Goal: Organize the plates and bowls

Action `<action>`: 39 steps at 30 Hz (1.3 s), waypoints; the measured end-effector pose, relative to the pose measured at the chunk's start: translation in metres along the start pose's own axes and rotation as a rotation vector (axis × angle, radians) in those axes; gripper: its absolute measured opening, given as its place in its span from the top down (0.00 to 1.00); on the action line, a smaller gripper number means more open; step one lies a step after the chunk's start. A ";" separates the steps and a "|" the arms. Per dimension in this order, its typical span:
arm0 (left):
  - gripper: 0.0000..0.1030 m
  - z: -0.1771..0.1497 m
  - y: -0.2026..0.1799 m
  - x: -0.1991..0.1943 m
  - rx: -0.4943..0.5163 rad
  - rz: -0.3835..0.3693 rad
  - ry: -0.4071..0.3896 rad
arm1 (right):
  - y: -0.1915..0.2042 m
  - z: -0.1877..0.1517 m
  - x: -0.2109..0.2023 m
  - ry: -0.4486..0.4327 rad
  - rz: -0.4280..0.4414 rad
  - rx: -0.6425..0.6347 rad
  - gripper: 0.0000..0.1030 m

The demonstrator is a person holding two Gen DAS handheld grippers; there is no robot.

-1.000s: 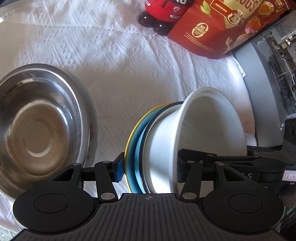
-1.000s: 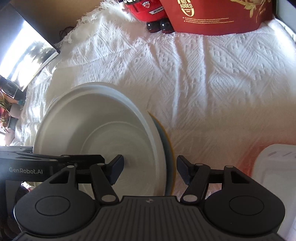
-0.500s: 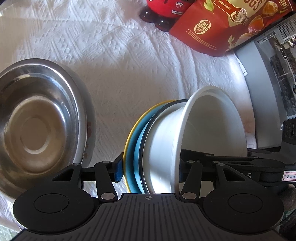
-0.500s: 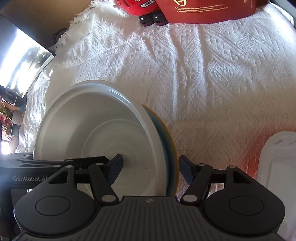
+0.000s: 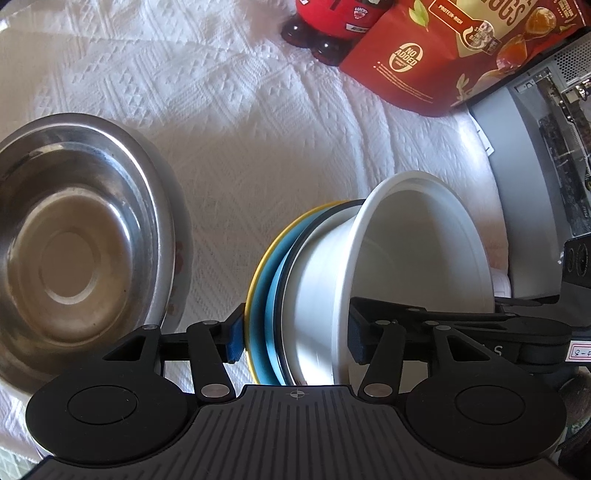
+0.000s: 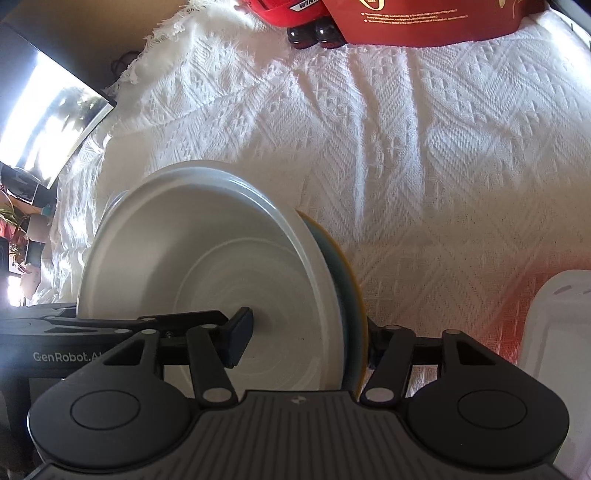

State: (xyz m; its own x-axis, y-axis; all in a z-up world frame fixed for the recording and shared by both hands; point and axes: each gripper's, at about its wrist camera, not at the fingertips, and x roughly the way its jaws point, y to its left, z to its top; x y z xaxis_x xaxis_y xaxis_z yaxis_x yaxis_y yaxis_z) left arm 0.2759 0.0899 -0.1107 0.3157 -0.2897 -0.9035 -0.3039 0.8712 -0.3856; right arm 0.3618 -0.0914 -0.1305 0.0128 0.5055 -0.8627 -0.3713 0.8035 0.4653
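Observation:
A stack of dishes stands on edge above the white cloth: a yellow plate (image 5: 258,273), a blue plate (image 5: 271,295) and a white bowl (image 5: 406,258) nested on them. My left gripper (image 5: 295,339) is shut on this stack, one pad against the yellow plate and the other inside the bowl. My right gripper (image 6: 306,339) straddles the same stack from the other side. Its jaws are closing, with its left pad at the white bowl's (image 6: 207,266) bottom and its right finger against the yellow plate (image 6: 354,273). A steel bowl (image 5: 74,240) rests at left.
A red snack bag (image 5: 461,48) and a red toy (image 5: 332,22) stand at the far edge of the cloth. A grey computer case (image 5: 535,155) is at right. A white plastic container (image 6: 554,350) sits by the right gripper, and a monitor (image 6: 48,118) lies off the cloth's left edge.
The right gripper's jaws have drawn together around the stack, the left pad moving in to the bowl's bottom. The left gripper keeps its hold and has not moved.

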 end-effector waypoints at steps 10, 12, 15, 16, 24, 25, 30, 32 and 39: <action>0.45 0.002 -0.004 0.001 0.004 0.005 0.021 | -0.001 -0.001 -0.003 0.008 -0.003 0.027 0.43; 0.45 0.002 -0.004 0.001 0.003 0.001 0.029 | -0.002 -0.002 -0.004 0.011 -0.005 0.032 0.43; 0.45 0.002 -0.006 -0.002 0.010 -0.004 0.040 | -0.002 -0.004 -0.007 0.017 -0.011 0.041 0.43; 0.45 0.002 -0.006 -0.004 0.016 -0.007 0.041 | -0.001 -0.004 -0.008 0.018 -0.013 0.044 0.43; 0.45 0.013 -0.004 -0.046 0.056 -0.043 0.031 | 0.024 -0.004 -0.034 -0.021 -0.041 0.067 0.43; 0.45 0.015 -0.003 -0.055 0.068 -0.045 0.020 | 0.031 -0.003 -0.039 -0.029 -0.044 0.065 0.43; 0.45 0.027 0.022 -0.098 0.099 -0.055 -0.032 | 0.075 0.005 -0.058 -0.097 -0.050 0.023 0.43; 0.45 0.030 0.038 -0.113 0.109 -0.041 -0.053 | 0.096 0.011 -0.058 -0.125 -0.040 0.010 0.43; 0.45 0.031 0.121 -0.125 0.039 -0.015 -0.032 | 0.166 0.031 -0.009 -0.096 0.003 -0.044 0.43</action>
State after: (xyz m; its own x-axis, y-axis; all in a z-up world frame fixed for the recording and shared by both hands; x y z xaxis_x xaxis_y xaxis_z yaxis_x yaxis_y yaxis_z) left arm 0.2279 0.2437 -0.0381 0.3489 -0.2903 -0.8911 -0.2640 0.8818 -0.3907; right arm 0.3293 0.0467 -0.0391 0.0994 0.5374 -0.8375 -0.4120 0.7883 0.4569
